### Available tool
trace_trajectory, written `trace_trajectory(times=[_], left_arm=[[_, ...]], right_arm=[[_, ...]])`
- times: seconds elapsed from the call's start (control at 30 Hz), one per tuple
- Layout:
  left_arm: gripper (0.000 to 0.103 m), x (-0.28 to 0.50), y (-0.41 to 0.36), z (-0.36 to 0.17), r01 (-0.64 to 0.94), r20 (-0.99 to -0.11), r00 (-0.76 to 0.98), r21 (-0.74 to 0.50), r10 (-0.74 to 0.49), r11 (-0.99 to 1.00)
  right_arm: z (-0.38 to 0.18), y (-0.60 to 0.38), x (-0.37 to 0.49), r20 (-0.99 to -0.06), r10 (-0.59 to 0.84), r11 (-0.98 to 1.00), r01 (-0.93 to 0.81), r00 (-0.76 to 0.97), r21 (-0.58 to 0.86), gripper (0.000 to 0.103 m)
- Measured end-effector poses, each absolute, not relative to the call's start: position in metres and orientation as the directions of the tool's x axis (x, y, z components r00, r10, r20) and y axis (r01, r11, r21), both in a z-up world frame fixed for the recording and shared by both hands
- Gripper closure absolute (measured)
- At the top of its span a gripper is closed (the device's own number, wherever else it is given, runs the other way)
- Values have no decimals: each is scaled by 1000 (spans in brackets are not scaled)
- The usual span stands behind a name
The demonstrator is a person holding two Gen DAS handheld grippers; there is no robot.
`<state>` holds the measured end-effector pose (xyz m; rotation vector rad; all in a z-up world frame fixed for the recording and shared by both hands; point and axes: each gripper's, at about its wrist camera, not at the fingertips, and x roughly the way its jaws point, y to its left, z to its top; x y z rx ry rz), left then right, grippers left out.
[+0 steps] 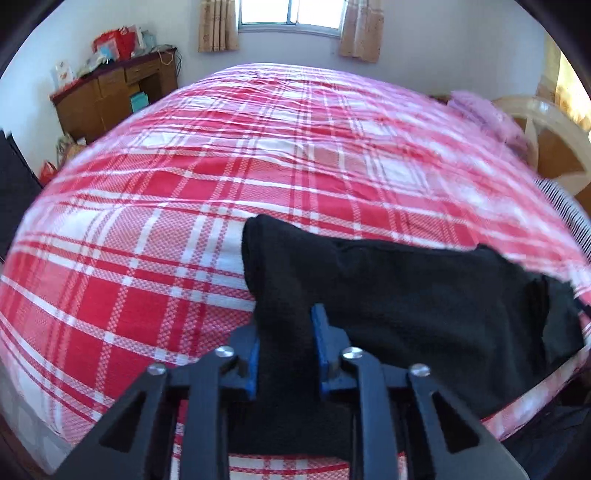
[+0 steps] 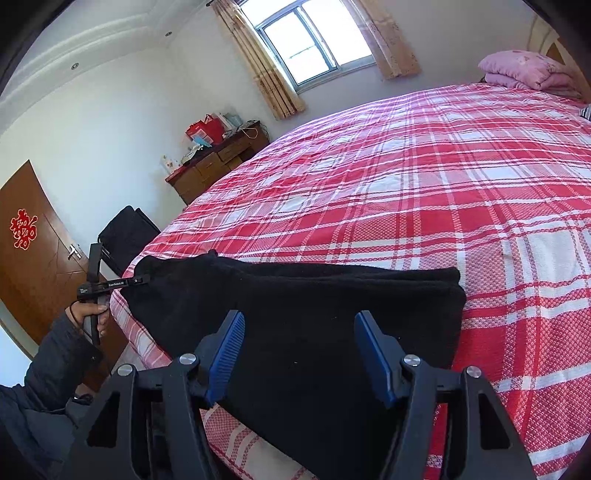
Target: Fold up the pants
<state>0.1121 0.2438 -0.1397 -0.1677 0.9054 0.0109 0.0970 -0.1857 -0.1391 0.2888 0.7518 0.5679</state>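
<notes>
Left wrist view
Pants: the black pants [image 1: 388, 295] lie across the near edge of the bed [image 1: 221, 166], stretched out toward the right.
Left gripper: the left gripper [image 1: 285, 350] is nearly closed. Its blue pads [image 1: 320, 343] pinch a thick fold of the black cloth at the left end of the pants.
Bed cover: red and white checks, with small wrinkles.
Room: a window [image 1: 291, 14] with tan curtains on the far wall, and a brown desk [image 1: 114, 92] with bags on top at the far left.

Right wrist view
Pants: the pants [image 2: 314, 314] look like a flat, wide black shape by the bed's near edge. One end hangs a little over the side.
Right gripper: the right gripper [image 2: 299, 354] has its jaws wide apart over the black cloth. The blue pads [image 2: 373, 354] hold nothing.
Left gripper: the other tool [image 2: 110, 284] sits at the far left corner of the pants, held by a hand [image 2: 92, 321] in a dark sleeve.
Pillow spot: a folded pink blanket [image 2: 524, 70] rests at the far right end of the bed.
Door: a brown door [image 2: 33, 258] with a red paper sign stands at the left.
</notes>
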Motion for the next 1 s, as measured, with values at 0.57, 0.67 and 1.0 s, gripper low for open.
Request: trace_trajectory(times=[0.57, 0.67, 1.0], left_arm=[[84, 85, 219, -58, 75, -630, 686, -435, -363, 897], [84, 80, 204, -43, 133, -590, 690, -466, -419, 875], [84, 70, 123, 11, 355, -535, 666, -385, -519, 852]], right_arm=[[-132, -198, 96, -529, 537, 837, -334, 658, 434, 39], [-130, -202, 96, -522, 524, 842, -317, 673, 437, 39], [-125, -218, 98, -501, 485, 853, -261, 717, 452, 39]])
